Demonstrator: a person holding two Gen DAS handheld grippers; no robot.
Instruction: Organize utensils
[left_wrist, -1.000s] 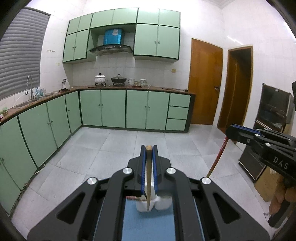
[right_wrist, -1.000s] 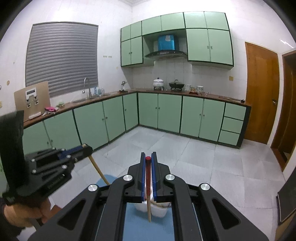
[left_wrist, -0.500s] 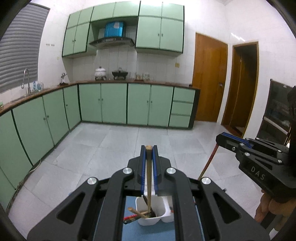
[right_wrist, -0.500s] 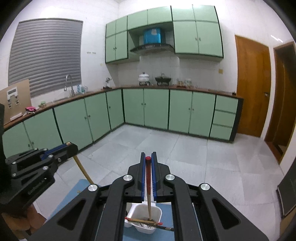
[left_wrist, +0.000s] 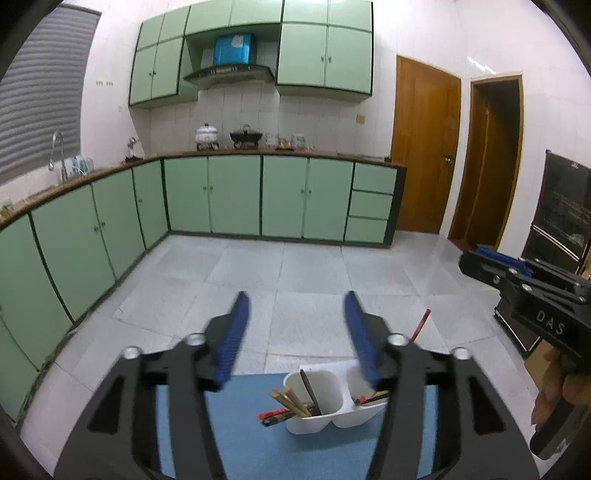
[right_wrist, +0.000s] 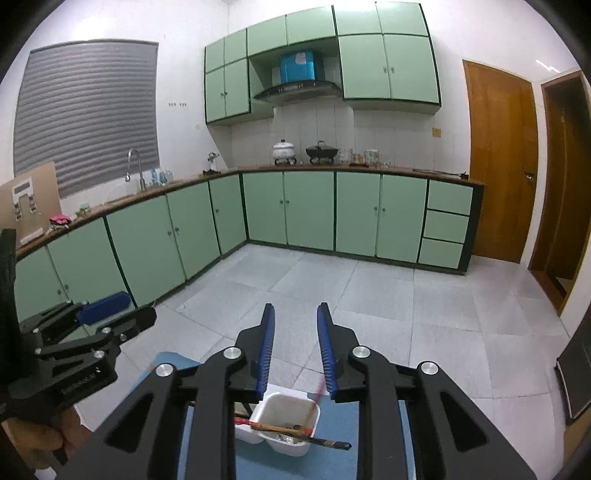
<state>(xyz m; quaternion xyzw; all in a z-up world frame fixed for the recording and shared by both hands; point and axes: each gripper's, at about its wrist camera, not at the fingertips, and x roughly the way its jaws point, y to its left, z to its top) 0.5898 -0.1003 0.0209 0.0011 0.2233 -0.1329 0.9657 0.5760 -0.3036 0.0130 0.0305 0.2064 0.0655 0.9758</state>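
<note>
- The white two-compartment utensil holder (left_wrist: 334, 402) stands on a blue mat (left_wrist: 258, 443) near the front edge of the surface, just below both sets of tongs.
- In the left wrist view, the compartment on the left holds wooden chopsticks (left_wrist: 290, 400) and a dark-handled utensil (left_wrist: 308, 391); red-and-dark chopsticks (left_wrist: 275, 416) jut out over its rim.
- A red chopstick (left_wrist: 421, 325) is dropping toward the other compartment, blurred in the right wrist view (right_wrist: 314, 402).
- The left tongs (left_wrist: 295, 332) have just been opening; their blue pads stand wide apart with nothing between them.
- The right tongs (right_wrist: 294, 347) have also just been opening; the gap is narrower and empty, and the red chopstick is free below them.
- Risk: a chopstick released from above may bounce off the rim or off the sticks lying across the holder and land on the mat or the floor.
- Risk: long sticks leaning to one side could tip the light holder, and it could be knocked if either set of tongs comes lower.
- Risk: mixed kinds could end in one compartment, since both are already crowded.
- Writing: "DAS" reads on the right tongs' body in the left wrist view (left_wrist: 550, 326); the lettering on the left tongs' body in the right wrist view is too blurred to read.
</note>
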